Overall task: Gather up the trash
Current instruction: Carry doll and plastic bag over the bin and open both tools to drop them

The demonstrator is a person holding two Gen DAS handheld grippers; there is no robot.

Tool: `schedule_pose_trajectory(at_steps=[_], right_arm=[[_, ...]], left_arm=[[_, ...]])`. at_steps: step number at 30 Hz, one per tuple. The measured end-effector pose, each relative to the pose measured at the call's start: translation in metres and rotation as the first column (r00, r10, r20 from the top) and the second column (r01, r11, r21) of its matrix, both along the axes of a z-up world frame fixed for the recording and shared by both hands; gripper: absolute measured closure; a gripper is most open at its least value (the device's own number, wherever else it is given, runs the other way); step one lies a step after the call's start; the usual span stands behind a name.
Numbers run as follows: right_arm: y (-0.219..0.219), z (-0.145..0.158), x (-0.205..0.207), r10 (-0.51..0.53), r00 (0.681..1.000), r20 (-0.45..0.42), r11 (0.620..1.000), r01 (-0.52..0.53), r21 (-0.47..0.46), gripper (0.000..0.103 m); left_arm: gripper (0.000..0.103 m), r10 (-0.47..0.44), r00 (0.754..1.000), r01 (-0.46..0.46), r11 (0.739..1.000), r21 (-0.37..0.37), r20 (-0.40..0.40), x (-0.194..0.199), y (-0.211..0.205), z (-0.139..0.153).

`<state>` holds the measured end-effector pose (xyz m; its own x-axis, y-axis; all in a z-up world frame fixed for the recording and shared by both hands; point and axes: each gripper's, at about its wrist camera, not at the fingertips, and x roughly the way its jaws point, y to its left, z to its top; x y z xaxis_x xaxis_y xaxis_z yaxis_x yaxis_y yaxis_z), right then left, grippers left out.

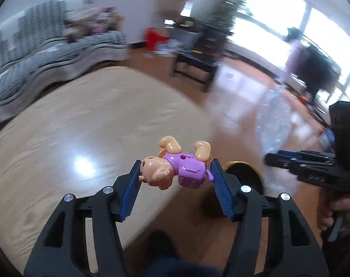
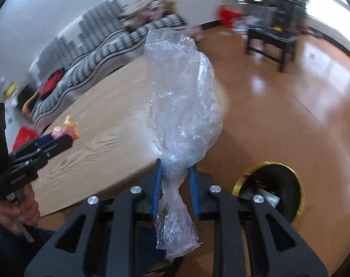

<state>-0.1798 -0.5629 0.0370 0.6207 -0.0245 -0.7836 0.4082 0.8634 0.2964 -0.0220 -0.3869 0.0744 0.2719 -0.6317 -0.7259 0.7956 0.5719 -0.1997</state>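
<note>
My left gripper (image 1: 175,170) is shut on a small plastic toy figure (image 1: 175,168), peach with a purple body, held sideways between the blue pads above the edge of a light wooden table (image 1: 82,138). In the right wrist view the same left gripper (image 2: 59,139) shows at the left with the toy figure (image 2: 67,130). My right gripper (image 2: 176,175) is shut on a crumpled clear plastic bag (image 2: 181,97) that stands up from the pads and hangs below them. A round bin with a gold rim (image 2: 269,189) sits on the floor just right of it; the same bin (image 1: 243,170) shows behind the left fingers.
A striped grey sofa (image 2: 94,53) lines the far side of the table. A dark wooden bench (image 2: 271,43) and a red item (image 2: 228,15) stand on the glossy brown floor (image 2: 290,115). Bright windows (image 1: 313,34) fill the right. A hand (image 2: 20,207) holds the left gripper's handle.
</note>
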Motion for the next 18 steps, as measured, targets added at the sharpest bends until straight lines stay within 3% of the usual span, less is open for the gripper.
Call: schedule_pose_trajectory(at_steps=[4, 8, 12, 15, 18], right_arm=[[-0.048, -0.015, -0.048, -0.127, 0.992, -0.021, 0.992, 0.127, 0.007, 0.08], [-0.084, -0.038, -0.081, -0.227, 0.973, -0.048, 0.974, 0.228, 0.006, 0.08], [-0.119, -0.072, -0.106, -0.294, 0.951, -0.093, 0.954, 0.298, 0.033, 0.08], [-0.136, -0.098, -0.116, -0.323, 0.937, -0.131, 0.942, 0.331, 0.045, 0.08], [-0.141, -0.119, -0.12, -0.334, 0.929, -0.159, 0.937, 0.346, 0.056, 0.08]], left_arm=[[0.045, -0.144, 0.989, 0.145, 0.989, 0.016, -0.042, -0.044, -0.08, -0.024], [0.045, -0.208, 0.973, 0.217, 0.972, 0.093, -0.1, -0.085, -0.149, -0.062], [0.045, -0.256, 0.955, 0.277, 0.951, 0.137, -0.15, -0.103, -0.187, -0.097], [0.045, -0.297, 0.931, 0.323, 0.942, 0.097, -0.211, -0.099, -0.197, -0.126], [0.045, -0.297, 0.923, 0.34, 0.927, 0.158, -0.247, -0.101, -0.209, -0.151]])
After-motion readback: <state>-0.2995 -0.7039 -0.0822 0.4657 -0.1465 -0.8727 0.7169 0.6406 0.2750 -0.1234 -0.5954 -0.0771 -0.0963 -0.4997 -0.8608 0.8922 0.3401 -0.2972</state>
